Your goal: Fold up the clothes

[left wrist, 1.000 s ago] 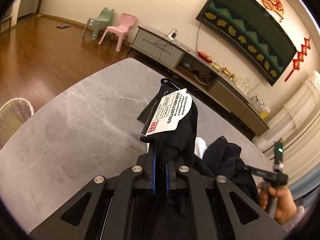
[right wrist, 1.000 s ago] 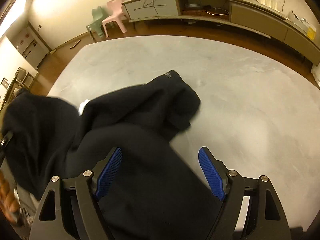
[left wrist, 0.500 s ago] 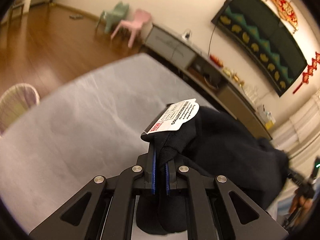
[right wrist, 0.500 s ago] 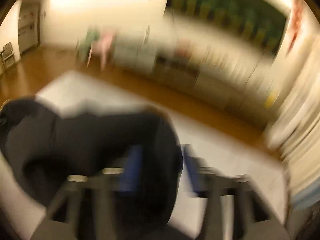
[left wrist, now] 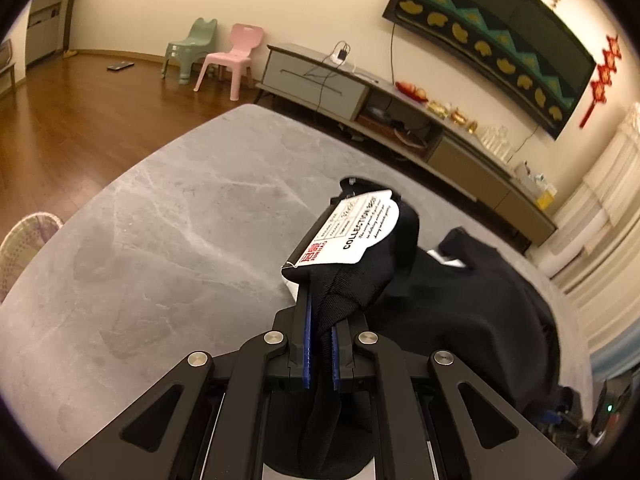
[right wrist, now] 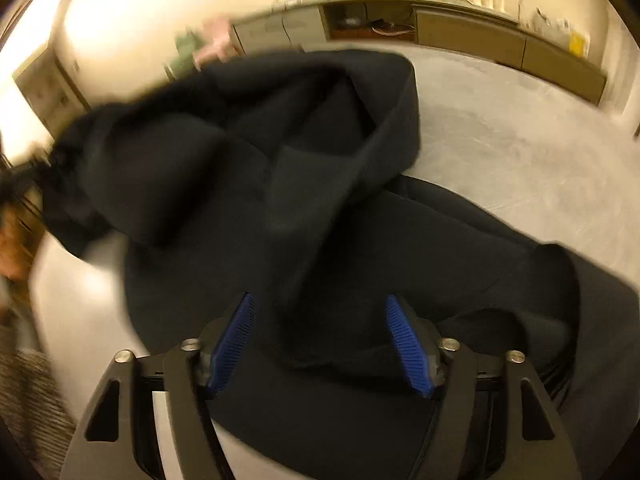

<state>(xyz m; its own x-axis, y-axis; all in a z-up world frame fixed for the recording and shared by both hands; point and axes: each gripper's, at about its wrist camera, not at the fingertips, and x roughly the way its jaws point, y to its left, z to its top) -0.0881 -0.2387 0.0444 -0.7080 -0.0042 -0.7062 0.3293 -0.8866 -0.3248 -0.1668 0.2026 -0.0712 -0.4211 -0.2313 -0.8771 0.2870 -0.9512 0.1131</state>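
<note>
Black garment (left wrist: 472,308): matt woven cloth, finely ribbed. Hang tag (left wrist: 352,232): smooth white paper. Table (left wrist: 168,248): smooth grey marble-look top. Left gripper (left wrist: 320,350): matt black frame, ridged blue pads (right wrist: 408,344). Floor (left wrist: 80,120): glossy wood.

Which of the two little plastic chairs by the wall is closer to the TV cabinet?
The pink chair. It stands right beside the end of the TV cabinet, while the green chair sits on its far side, further from the cabinet.

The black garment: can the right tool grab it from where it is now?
Probably yes. The garment lies between the right tool's closing jaws, with nothing in the way; the left tool holds another part.
</note>
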